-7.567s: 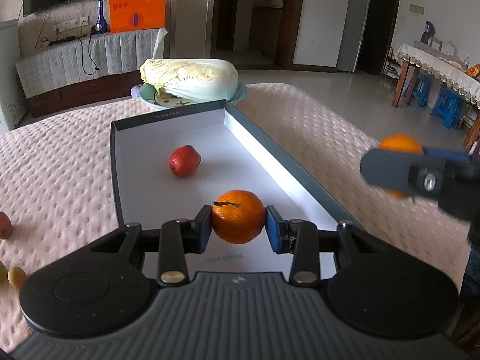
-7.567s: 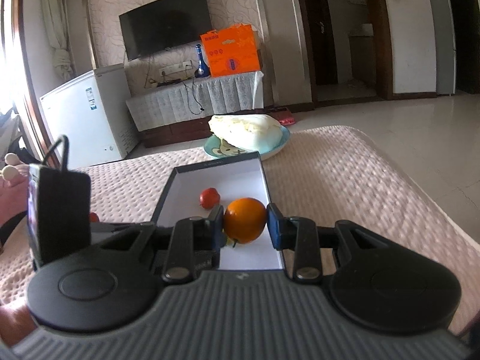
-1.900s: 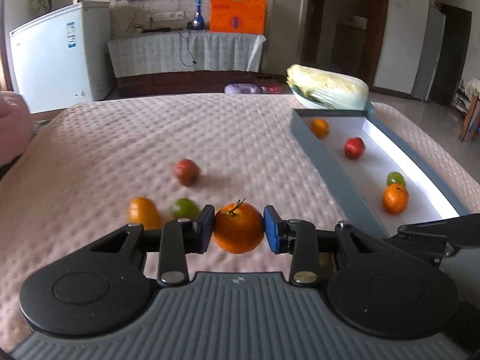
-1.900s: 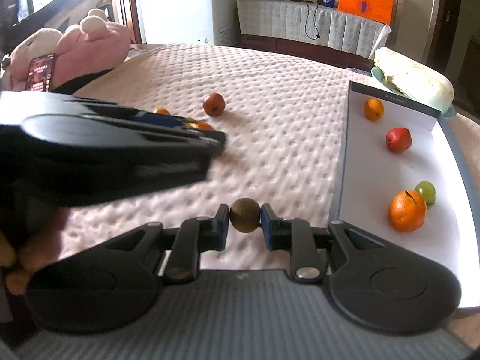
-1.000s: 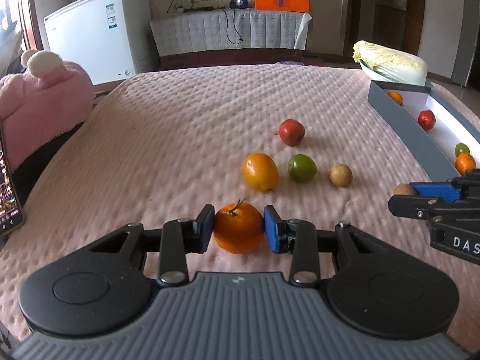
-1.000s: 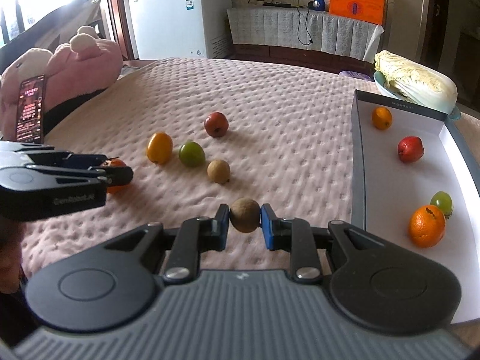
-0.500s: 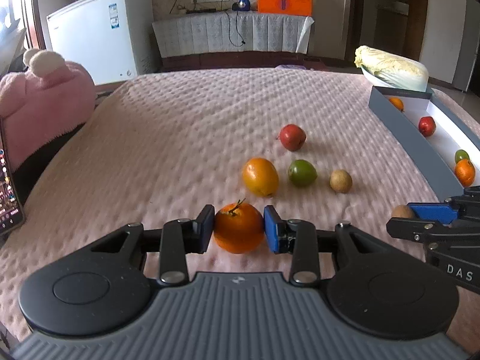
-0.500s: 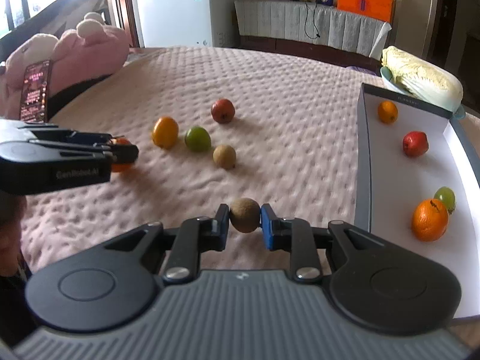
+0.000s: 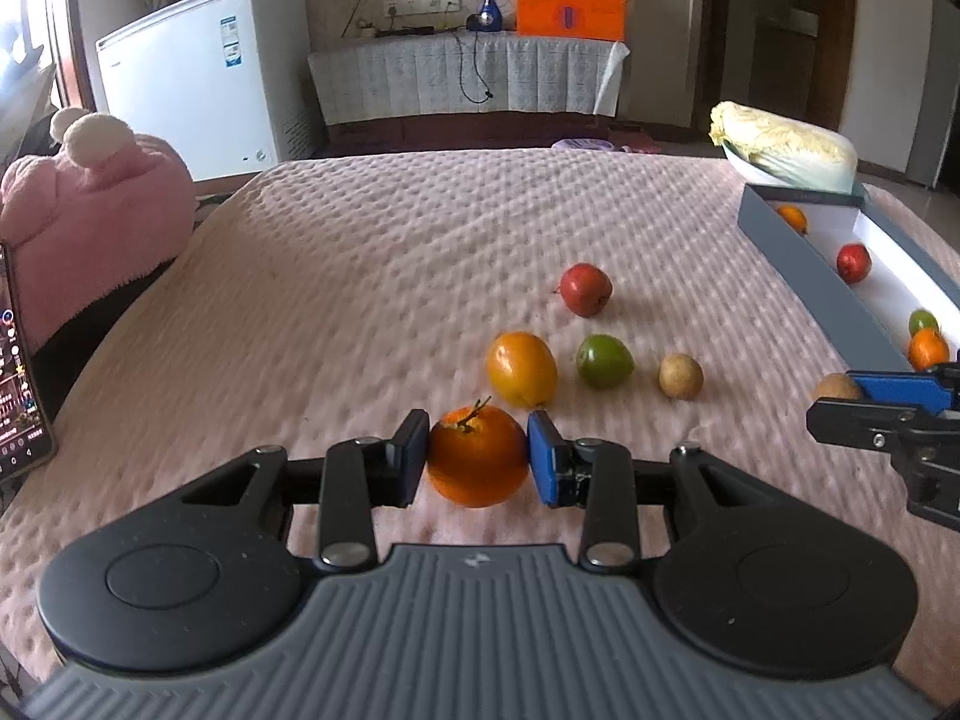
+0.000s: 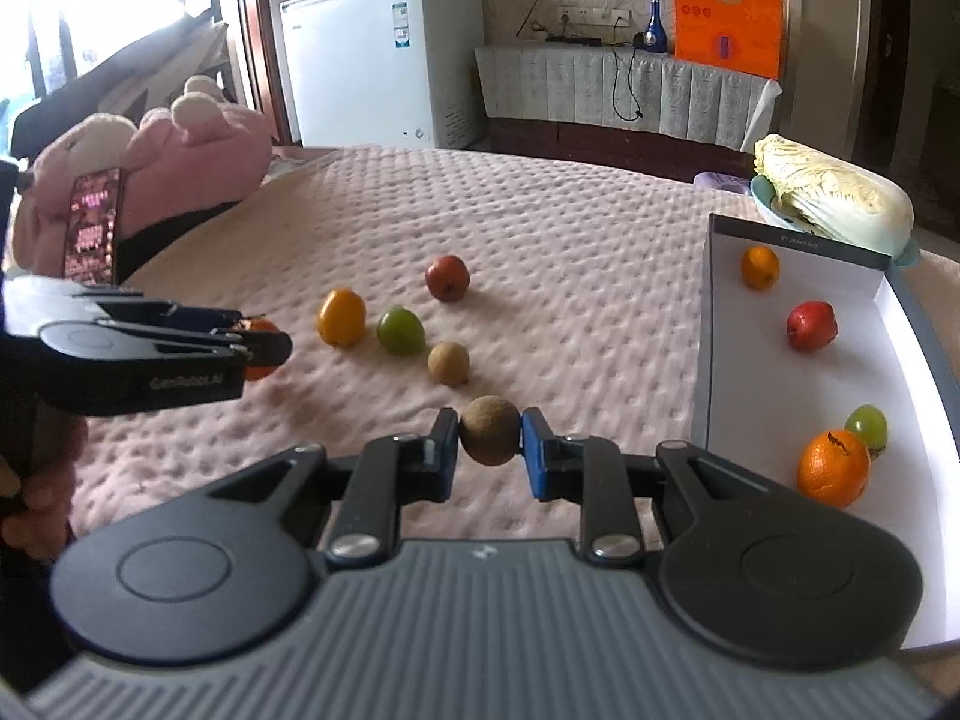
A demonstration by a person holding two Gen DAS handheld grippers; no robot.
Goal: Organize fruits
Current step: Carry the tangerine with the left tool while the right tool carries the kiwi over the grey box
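Observation:
My left gripper (image 9: pixel 478 457) is shut on an orange with a stem (image 9: pixel 477 456), held just above the pink bedspread. My right gripper (image 10: pixel 489 440) is shut on a small brown fruit (image 10: pixel 489 438); the left wrist view shows that gripper (image 9: pixel 840 396) at the right edge. Loose on the spread lie a yellow-orange fruit (image 9: pixel 521 368), a green fruit (image 9: pixel 603 361), a small brown fruit (image 9: pixel 680 376) and a red fruit (image 9: pixel 585 289). The grey box (image 10: pixel 750 360) at the right holds an orange (image 10: pixel 834 468), a green fruit (image 10: pixel 867 425), a red fruit (image 10: pixel 811 325) and a small orange (image 10: pixel 759 267).
A cabbage on a plate (image 10: pixel 831 195) sits behind the box. A pink plush toy (image 9: pixel 90 204) and a lit phone (image 9: pixel 18 372) lie at the left edge of the spread. A white freezer (image 9: pixel 204 66) and a covered side table stand beyond.
Both grippers keep their hold on the orange and the brown fruit. The right wrist view has tilted up a little, showing more of the room; the left view is nearly unchanged.

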